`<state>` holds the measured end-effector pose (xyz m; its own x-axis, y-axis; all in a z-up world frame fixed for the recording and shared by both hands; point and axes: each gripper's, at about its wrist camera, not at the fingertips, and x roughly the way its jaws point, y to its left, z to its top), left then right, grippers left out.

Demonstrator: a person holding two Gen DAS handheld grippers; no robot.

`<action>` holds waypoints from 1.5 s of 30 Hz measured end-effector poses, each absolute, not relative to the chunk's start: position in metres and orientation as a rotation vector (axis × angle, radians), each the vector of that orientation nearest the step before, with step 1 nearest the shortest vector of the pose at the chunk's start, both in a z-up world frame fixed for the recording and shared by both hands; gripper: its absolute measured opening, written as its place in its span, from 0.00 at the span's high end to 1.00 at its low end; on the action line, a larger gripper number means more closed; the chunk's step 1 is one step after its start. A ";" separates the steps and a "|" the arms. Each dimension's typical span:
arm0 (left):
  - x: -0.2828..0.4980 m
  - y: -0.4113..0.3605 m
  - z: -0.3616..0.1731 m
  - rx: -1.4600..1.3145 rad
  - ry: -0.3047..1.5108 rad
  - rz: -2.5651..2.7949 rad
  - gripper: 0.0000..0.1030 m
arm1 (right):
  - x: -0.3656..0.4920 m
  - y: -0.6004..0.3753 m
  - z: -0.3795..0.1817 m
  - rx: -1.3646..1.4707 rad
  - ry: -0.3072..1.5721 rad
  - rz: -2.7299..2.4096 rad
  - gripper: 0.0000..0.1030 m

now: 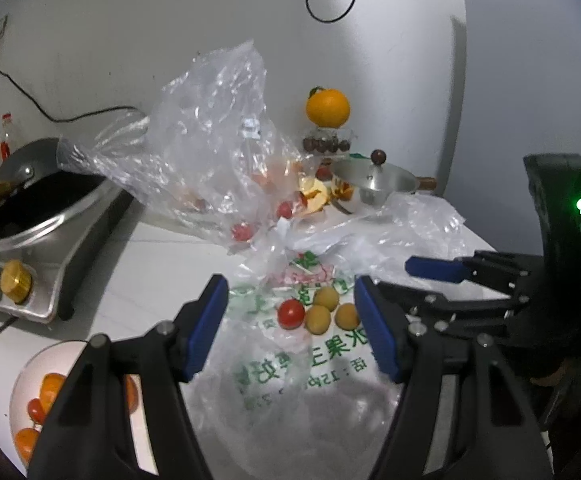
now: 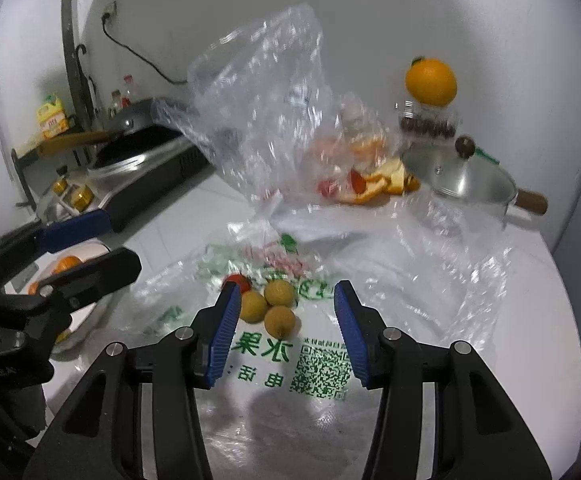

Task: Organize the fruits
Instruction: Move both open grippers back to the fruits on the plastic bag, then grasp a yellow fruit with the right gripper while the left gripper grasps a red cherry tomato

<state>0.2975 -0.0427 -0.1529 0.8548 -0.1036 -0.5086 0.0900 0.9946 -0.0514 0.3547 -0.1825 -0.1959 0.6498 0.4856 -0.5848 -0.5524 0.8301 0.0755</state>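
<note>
Left wrist view first: at the far left a dark wok sits on a cooker with a brass knob. Nearer, at the left edge, a white bowl holds orange fruit and small tomatoes. The left tool hovers above the white tabletop with its blue pads standing apart and nothing between them. Just beyond its tips, on a printed plastic bag spread flat, lie a cherry tomato and three small yellow fruits, touching one another. Farther off stands a crumpled clear bag with more tomatoes inside. To the right, an orange rests on a clear box of dark fruit, beside a lidded steel pot. In the right wrist view, the right tool is also parted and empty, the same yellow fruits just past its left pad.
</note>
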 end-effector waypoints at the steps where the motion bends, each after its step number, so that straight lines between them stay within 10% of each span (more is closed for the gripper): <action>1: 0.301 -0.042 -0.156 -0.030 0.544 -0.100 0.35 | 0.358 -0.182 -0.200 -0.116 0.645 0.591 0.51; 23: 0.355 -0.042 -0.193 -0.028 0.687 -0.094 0.36 | 0.394 -0.159 -0.244 -0.147 0.830 0.657 0.73; 45: 0.393 -0.066 -0.222 0.080 0.849 -0.103 0.74 | 0.395 -0.187 -0.236 -0.092 0.782 0.625 0.74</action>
